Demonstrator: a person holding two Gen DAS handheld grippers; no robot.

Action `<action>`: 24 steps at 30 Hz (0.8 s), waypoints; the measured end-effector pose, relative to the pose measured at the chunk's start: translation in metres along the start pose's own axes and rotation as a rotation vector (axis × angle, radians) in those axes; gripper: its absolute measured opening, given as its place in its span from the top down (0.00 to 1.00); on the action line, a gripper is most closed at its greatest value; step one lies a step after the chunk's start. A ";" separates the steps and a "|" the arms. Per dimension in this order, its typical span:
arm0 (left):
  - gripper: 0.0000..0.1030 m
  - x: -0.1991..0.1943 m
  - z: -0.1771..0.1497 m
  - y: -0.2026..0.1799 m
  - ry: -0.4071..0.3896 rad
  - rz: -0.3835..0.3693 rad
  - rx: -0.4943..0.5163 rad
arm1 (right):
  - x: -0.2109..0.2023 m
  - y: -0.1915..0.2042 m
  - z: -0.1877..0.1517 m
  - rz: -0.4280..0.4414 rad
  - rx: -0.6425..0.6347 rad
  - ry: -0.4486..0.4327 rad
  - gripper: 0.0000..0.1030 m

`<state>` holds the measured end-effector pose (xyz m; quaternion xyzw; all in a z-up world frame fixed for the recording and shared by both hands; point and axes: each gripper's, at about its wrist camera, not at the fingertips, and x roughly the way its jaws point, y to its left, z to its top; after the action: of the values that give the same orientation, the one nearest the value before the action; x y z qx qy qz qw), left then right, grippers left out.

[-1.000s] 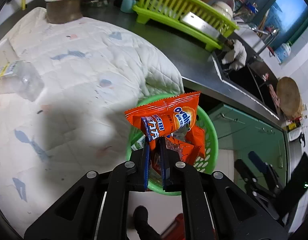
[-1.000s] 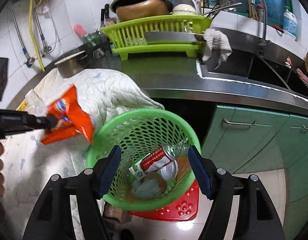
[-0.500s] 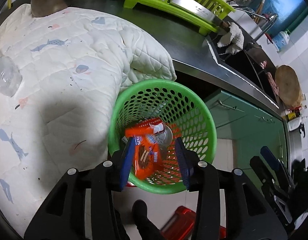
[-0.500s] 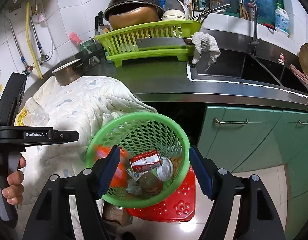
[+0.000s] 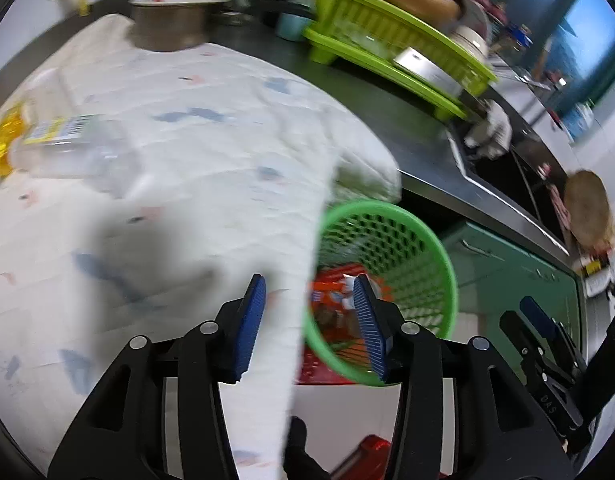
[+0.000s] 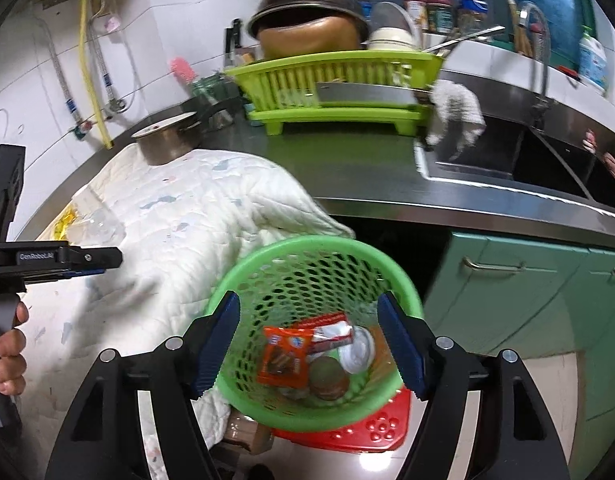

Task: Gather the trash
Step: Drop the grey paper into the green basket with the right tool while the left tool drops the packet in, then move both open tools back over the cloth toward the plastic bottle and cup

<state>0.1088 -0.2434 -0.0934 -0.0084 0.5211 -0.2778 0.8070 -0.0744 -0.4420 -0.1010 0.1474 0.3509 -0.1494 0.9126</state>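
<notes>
From the left wrist view, which is blurred, the left gripper (image 5: 309, 324) hangs over the front edge of the quilted cloth (image 5: 211, 152) that covers the bench; its jaws are opening and nothing is between the blue pads. Just past the edge, lower down, stands the green basket (image 5: 435, 248), with an orange snack packet (image 5: 327, 292) lying inside it. Toward the left end of the bench a clear plastic bottle (image 5: 71, 152) lies on its side on the cloth, touching a yellow wrapper (image 5: 3, 144). A metal pot (image 5: 167, 24) stands at the back edge of the cloth, and a lime dish rack (image 5: 391, 48) sits further along the bench near the sink. From the right wrist view, the right gripper (image 6: 313, 344) hovers above the basket (image 6: 319, 248), jaws wide apart and gripping nothing. At the basket's bottom the orange packet (image 6: 283, 356) rests beside a red-and-white can (image 6: 331, 334) and a round brown item (image 6: 327, 378). The basket stands on a red perforated mat (image 6: 371, 428) on the floor. At the left the left gripper (image 6: 91, 264) is seen side-on above the cloth, with a hand (image 6: 7, 356) on its handle.
</notes>
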 end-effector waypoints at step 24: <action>0.48 -0.098 -0.009 0.203 -0.185 0.215 -0.369 | 0.093 0.213 0.057 0.381 -0.413 0.074 0.29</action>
<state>0.1611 -0.0247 -0.0772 -0.1259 0.4846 -0.0880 0.8611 0.1057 -0.2848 -0.0896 0.0271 0.3731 0.1047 0.9215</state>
